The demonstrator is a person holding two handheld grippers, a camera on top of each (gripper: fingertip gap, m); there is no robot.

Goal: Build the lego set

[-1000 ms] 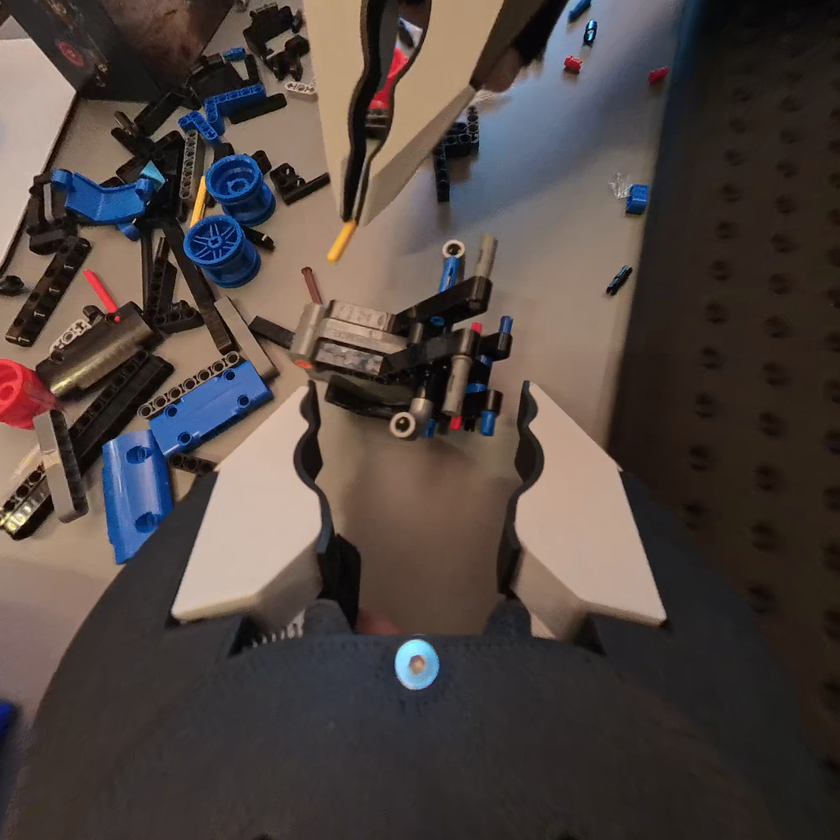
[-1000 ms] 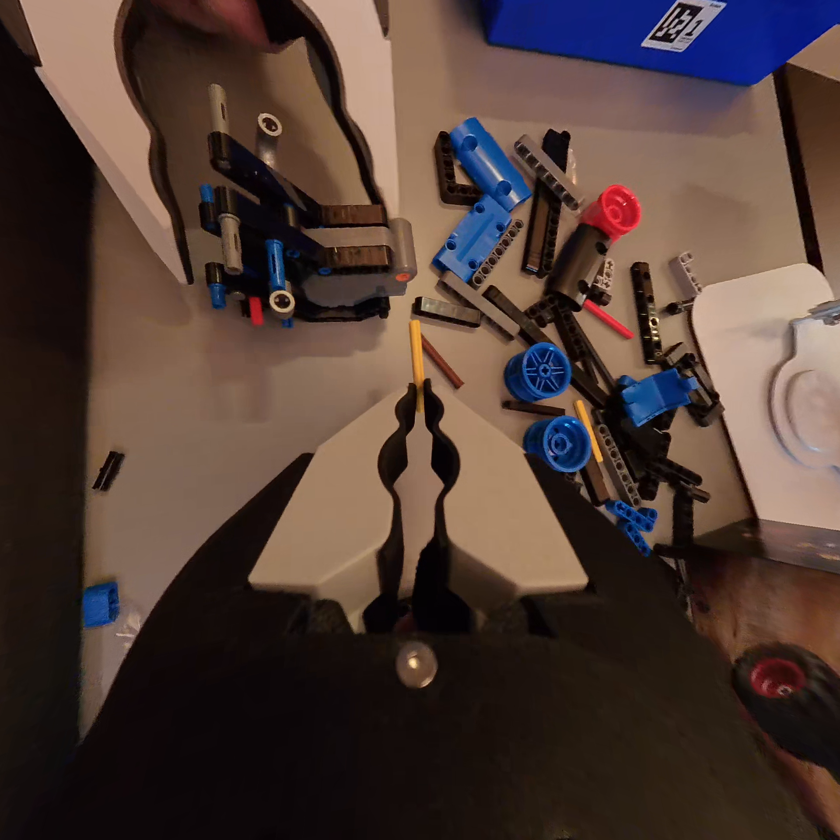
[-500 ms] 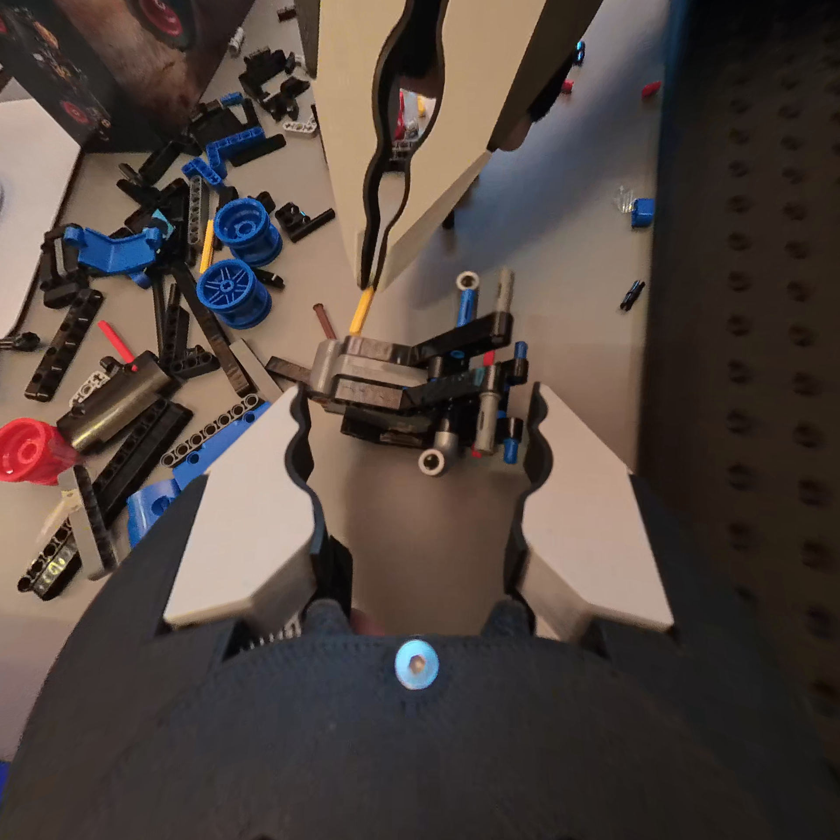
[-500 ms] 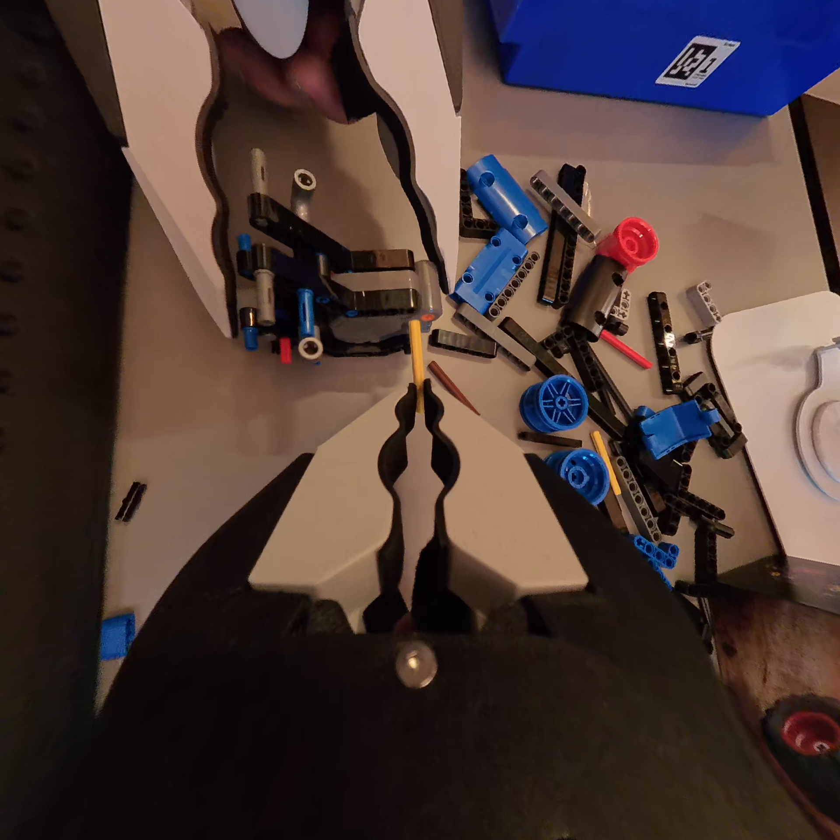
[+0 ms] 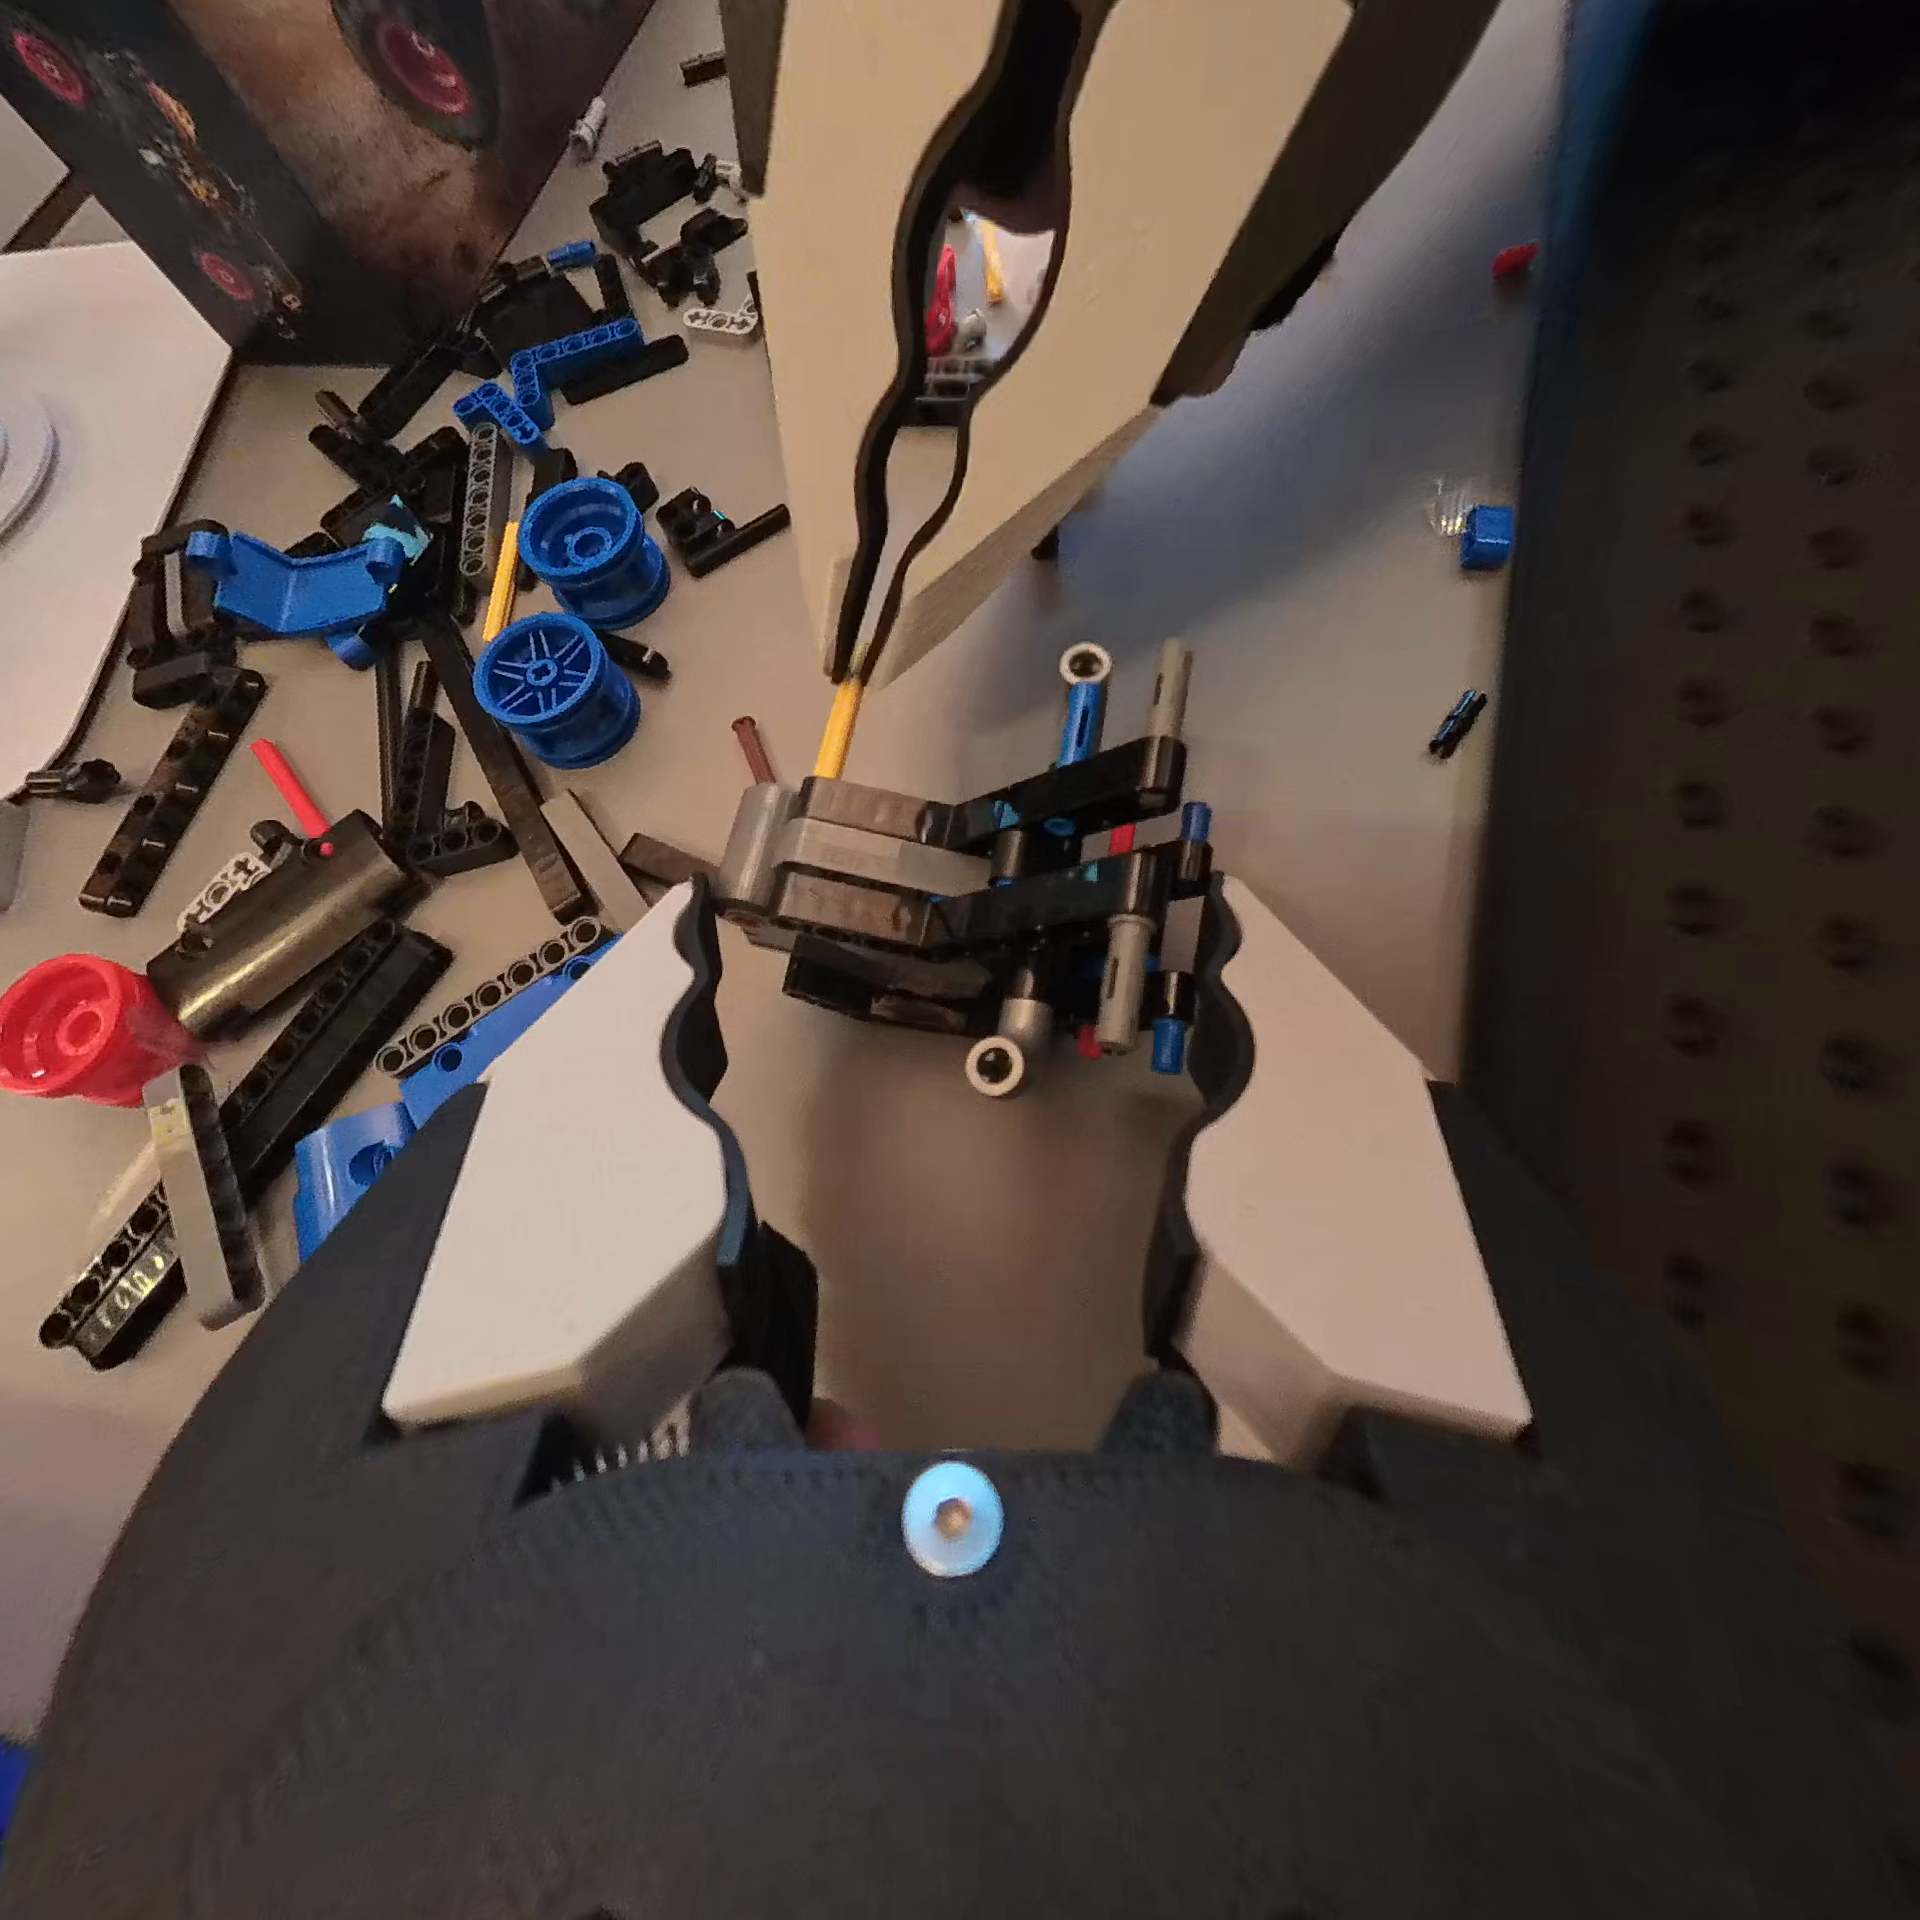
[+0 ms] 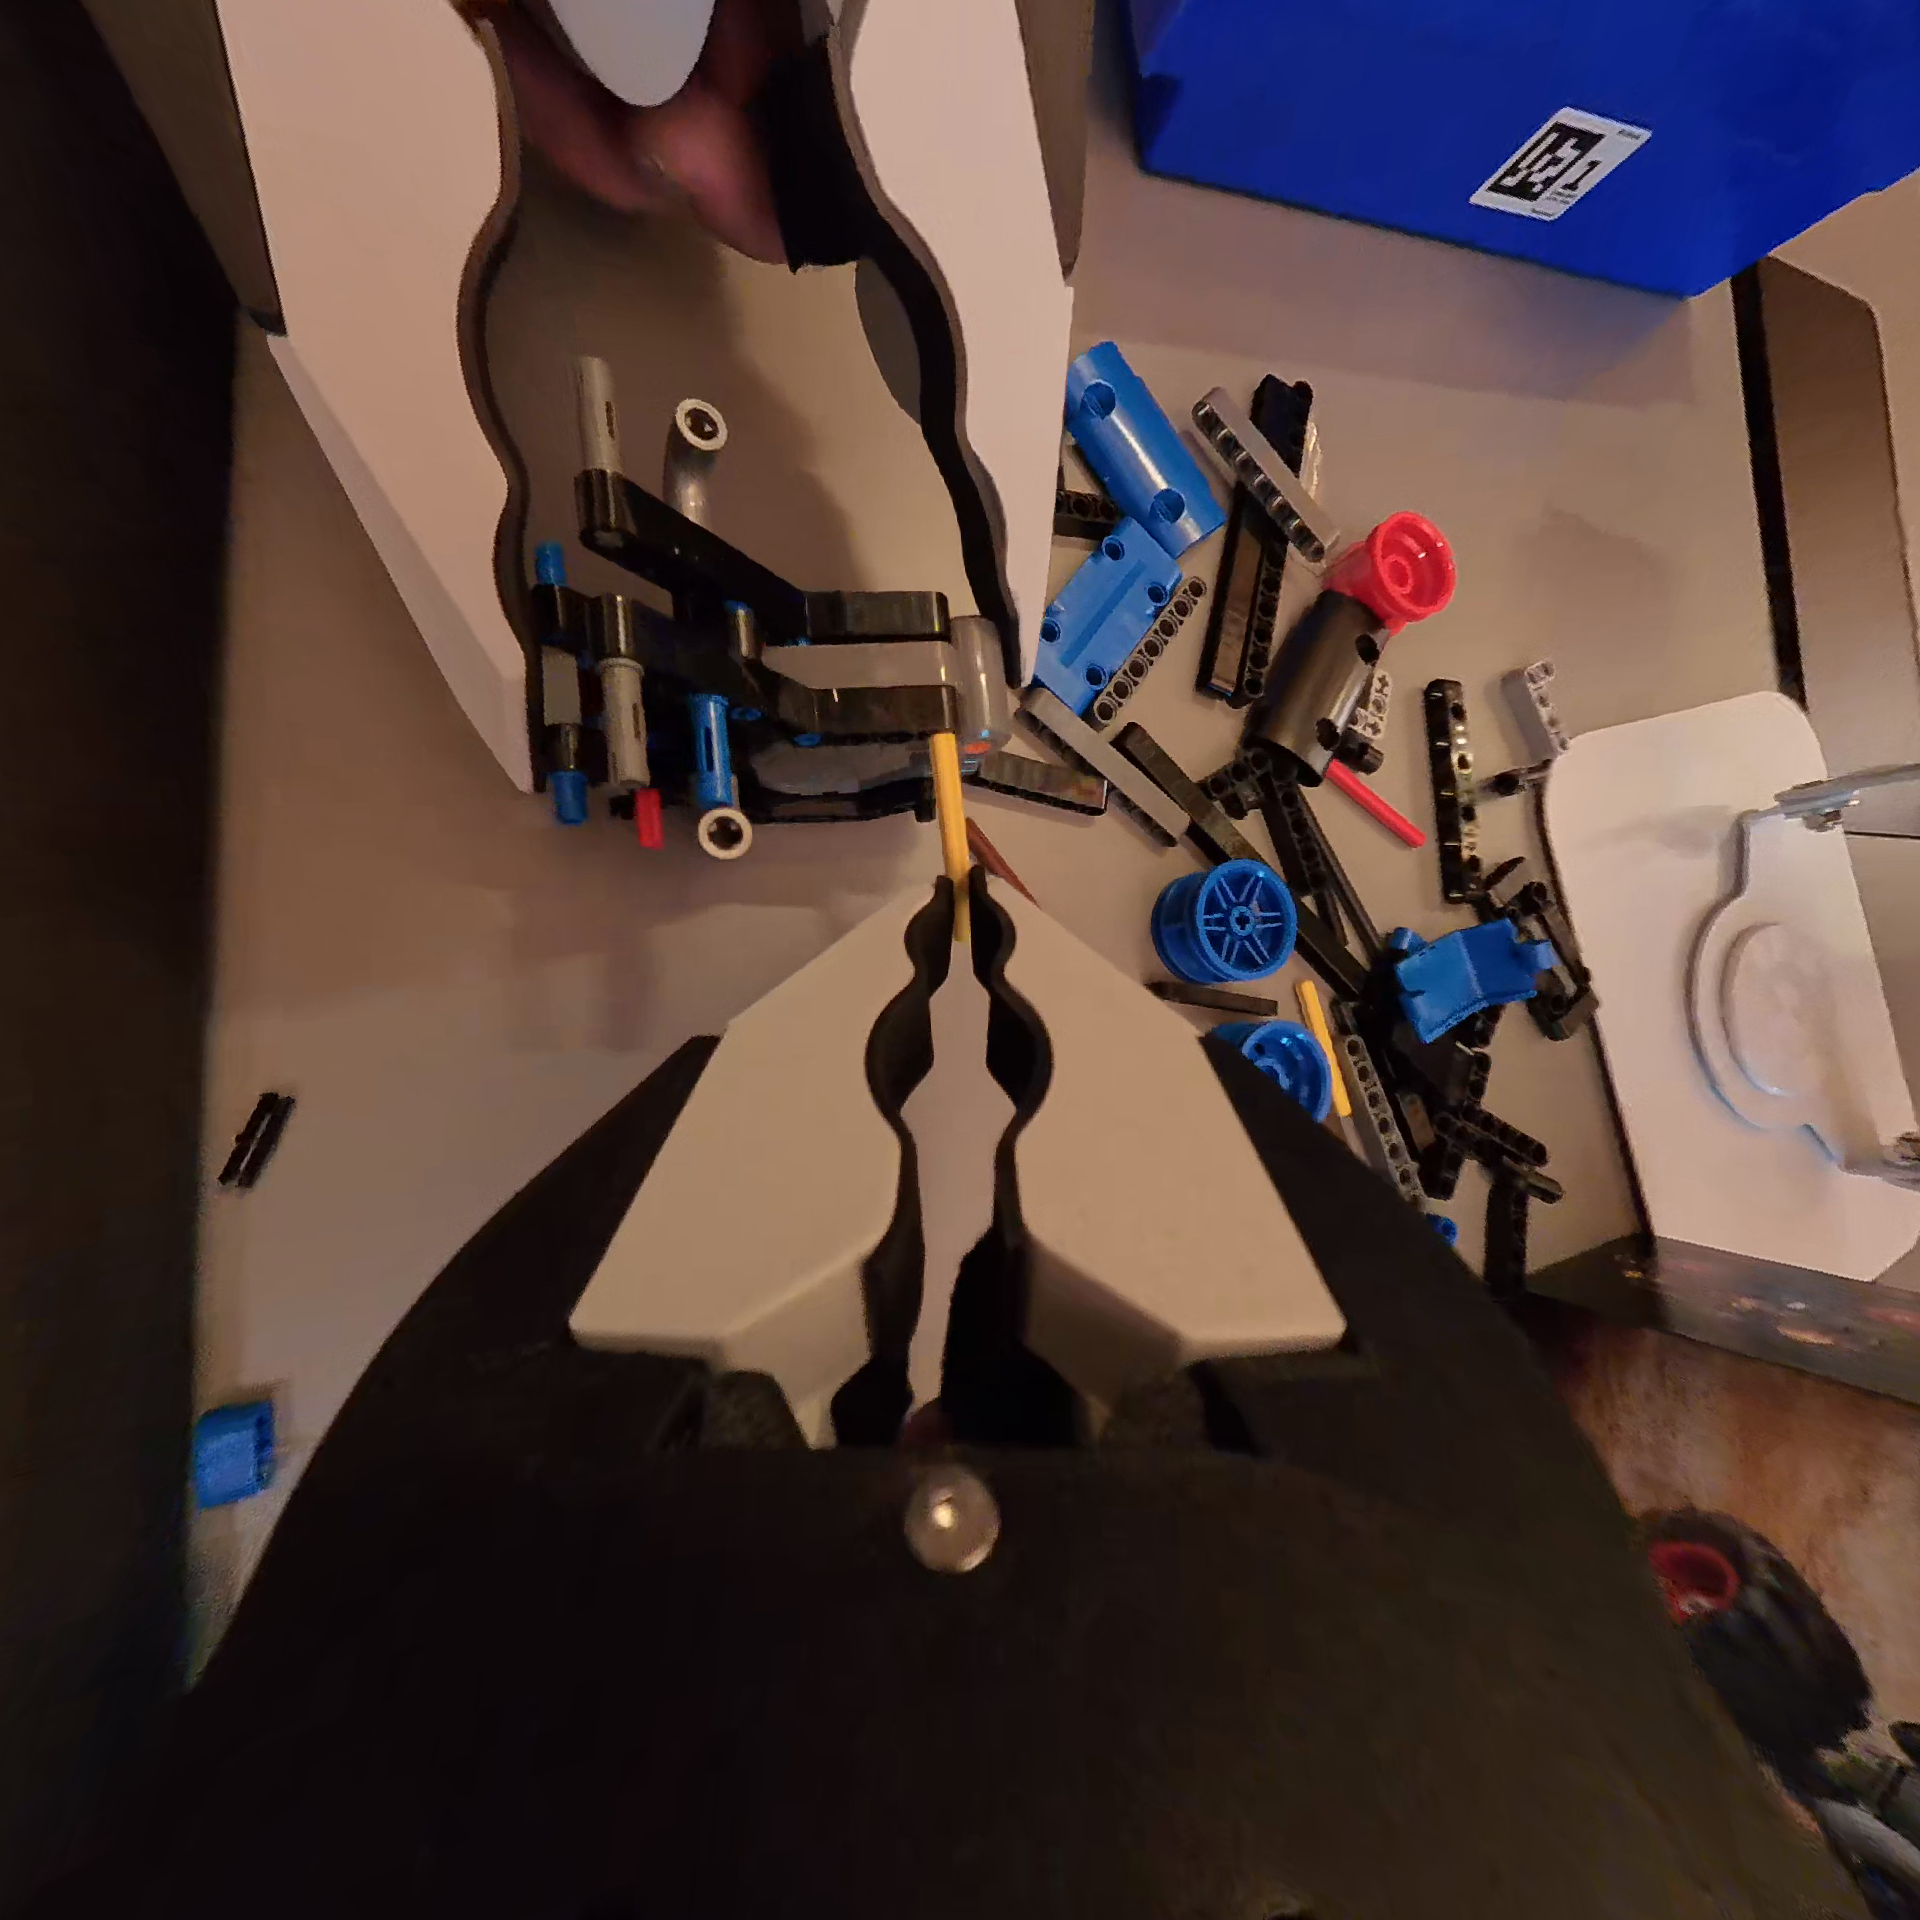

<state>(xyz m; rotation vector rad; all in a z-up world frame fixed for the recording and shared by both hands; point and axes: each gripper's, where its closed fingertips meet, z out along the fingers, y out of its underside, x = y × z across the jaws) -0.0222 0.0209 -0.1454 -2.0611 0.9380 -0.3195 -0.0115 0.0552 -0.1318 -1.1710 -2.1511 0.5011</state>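
A partly built black, grey and blue lego assembly [image 5: 966, 894] lies on the grey table; it also shows in the right wrist view [image 6: 748, 686]. My left gripper [image 5: 961, 925] is open, its fingers either side of the assembly's near end. My right gripper [image 6: 958, 896] is shut on a thin yellow axle [image 6: 948, 805], whose far tip touches the assembly's grey end. In the left wrist view the right gripper [image 5: 854, 665] comes in from above with the yellow axle [image 5: 837, 730].
Loose parts lie left of the assembly: two blue wheels [image 5: 556, 675], black beams [image 5: 312, 1029], a red hub [image 5: 73, 1029], blue panels [image 6: 1138, 457], a brown axle [image 5: 752, 748]. A dark set box [image 5: 260, 156] stands far left. A blue bin [image 6: 1507, 125] and a dark perforated mat [image 5: 1714, 935] border the table.
My left gripper moved forward until its open fingers flank the assembly. My right gripper brought the yellow axle in until its tip meets the assembly's grey end.
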